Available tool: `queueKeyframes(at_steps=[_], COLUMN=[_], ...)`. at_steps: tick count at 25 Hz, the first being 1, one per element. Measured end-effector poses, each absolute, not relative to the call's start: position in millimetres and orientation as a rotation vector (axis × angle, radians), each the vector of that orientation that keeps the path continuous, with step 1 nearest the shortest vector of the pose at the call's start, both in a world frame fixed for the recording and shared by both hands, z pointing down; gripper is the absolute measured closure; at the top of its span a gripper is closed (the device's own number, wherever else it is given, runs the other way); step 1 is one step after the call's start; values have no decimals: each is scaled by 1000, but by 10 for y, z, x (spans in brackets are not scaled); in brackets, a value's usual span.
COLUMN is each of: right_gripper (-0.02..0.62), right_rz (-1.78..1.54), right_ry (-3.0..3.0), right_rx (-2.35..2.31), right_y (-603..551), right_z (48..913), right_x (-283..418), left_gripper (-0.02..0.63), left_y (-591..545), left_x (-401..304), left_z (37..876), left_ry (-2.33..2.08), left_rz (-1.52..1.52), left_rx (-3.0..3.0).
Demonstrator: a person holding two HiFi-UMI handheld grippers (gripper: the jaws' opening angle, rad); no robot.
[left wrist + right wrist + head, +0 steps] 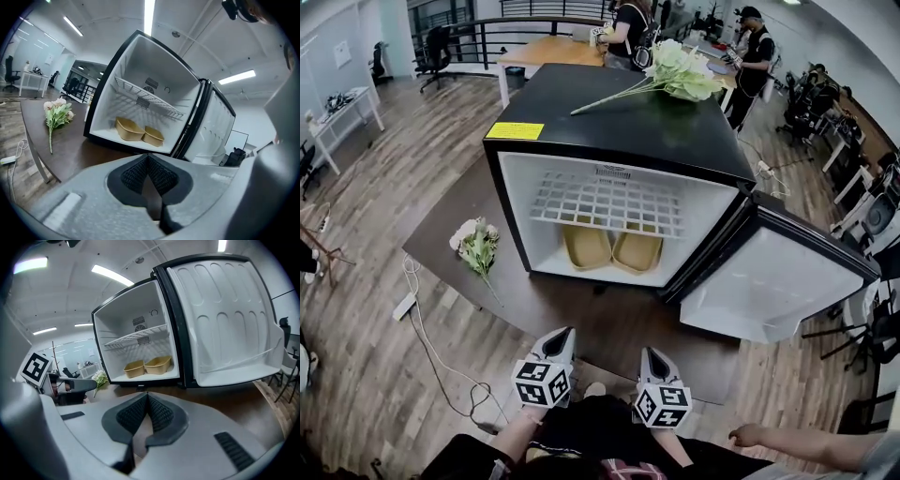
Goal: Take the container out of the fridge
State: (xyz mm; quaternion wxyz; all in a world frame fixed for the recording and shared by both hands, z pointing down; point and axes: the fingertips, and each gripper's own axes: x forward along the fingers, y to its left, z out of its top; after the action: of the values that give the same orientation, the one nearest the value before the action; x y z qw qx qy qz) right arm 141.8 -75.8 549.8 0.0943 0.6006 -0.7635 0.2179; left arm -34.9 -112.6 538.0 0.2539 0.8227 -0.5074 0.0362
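Note:
A small black fridge [619, 117] stands on a dark table with its door [773, 277] swung open to the right. Two tan containers [587, 247] [637, 251] sit side by side on its white floor, under a wire shelf [605, 202]. The same containers [129, 129] [158, 364] show in both gripper views. My left gripper [559, 343] and right gripper [655, 361] hover near the table's front edge, well short of the fridge. Both are shut and empty, as seen in the left gripper [148, 157] and right gripper [147, 397] views.
A bunch of white flowers [475, 246] lies on the table left of the fridge, another bunch [675, 75] on its top. A white cable and power strip [405, 305] lie on the wooden floor at left. People stand at desks behind. A hand [750, 435] shows at lower right.

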Motion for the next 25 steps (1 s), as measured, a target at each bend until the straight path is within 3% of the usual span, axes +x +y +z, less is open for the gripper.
queueKeyframes(at_steps=[17,20,25], right_gripper=[588,588,588], right_rz=[617,591,619], right_ry=[-2285,-2276,-2235], right_rx=[1719,1742,1790], right_y=[-1348,-1455,-1574], right_z=[5440,5382,5426], right_x=[1220,1183,1179], left_gripper=[592,492,476], left_y=[-2421,-2607,-2941], left_x=[-627,-629,-635], left_z=[5064,5106,5224], left_ry=[-1559,-1528,-1533], left_rz=[49,61,103], left_rx=[2149,2132,2076])
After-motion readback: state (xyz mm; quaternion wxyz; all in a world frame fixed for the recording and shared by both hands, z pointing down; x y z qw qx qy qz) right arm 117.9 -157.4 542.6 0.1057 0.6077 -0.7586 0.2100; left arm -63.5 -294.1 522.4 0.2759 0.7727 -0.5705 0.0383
